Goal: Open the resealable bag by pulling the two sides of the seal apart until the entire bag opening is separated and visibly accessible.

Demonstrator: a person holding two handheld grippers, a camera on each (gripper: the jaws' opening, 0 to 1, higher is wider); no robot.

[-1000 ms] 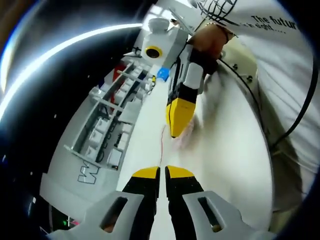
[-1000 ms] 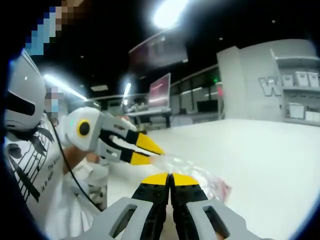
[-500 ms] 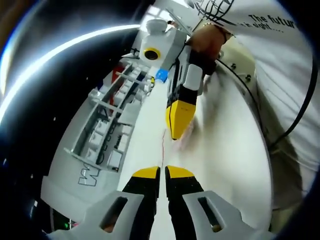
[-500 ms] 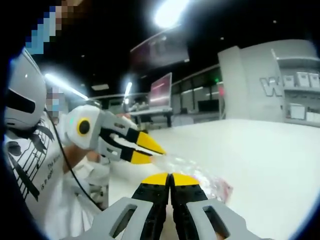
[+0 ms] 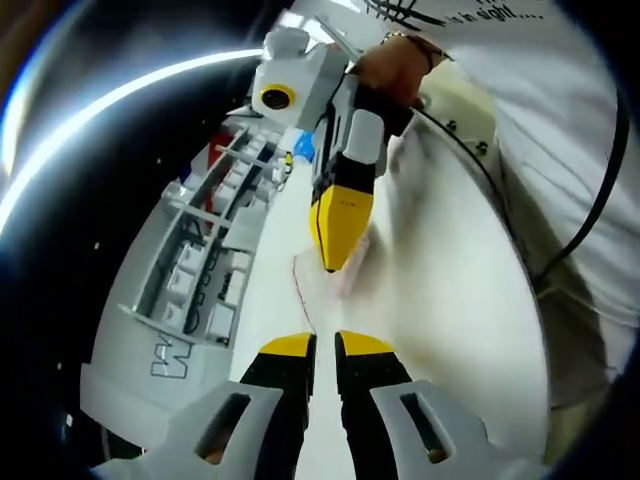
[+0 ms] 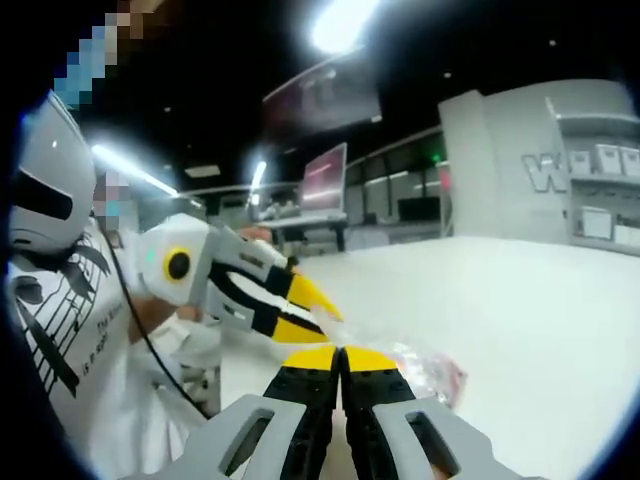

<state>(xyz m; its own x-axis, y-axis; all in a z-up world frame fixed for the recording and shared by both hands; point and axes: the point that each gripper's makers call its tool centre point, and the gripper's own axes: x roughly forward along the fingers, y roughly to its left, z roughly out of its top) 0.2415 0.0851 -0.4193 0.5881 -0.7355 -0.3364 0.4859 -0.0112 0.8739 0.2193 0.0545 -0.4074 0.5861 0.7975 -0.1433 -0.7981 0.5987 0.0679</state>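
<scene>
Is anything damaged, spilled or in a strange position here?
Nothing stands out. The clear resealable bag lies crumpled on the white table between the left gripper and right gripper, with no spill or tear that I can see.

My left gripper (image 5: pixel 320 352) has black jaws capped in yellow, rising from pale grey slotted mounts. My right gripper (image 6: pixel 341 360) is built the same: black jaws, yellow tips, grey slotted bases. Seen from the left gripper view, its body is white and black with a yellow-ringed round part on the far end. I wear a white T-shirt (image 5: pixel 560 120) with black printed lettering and line art, and a black cable (image 5: pixel 590 215) trails across it.
</scene>
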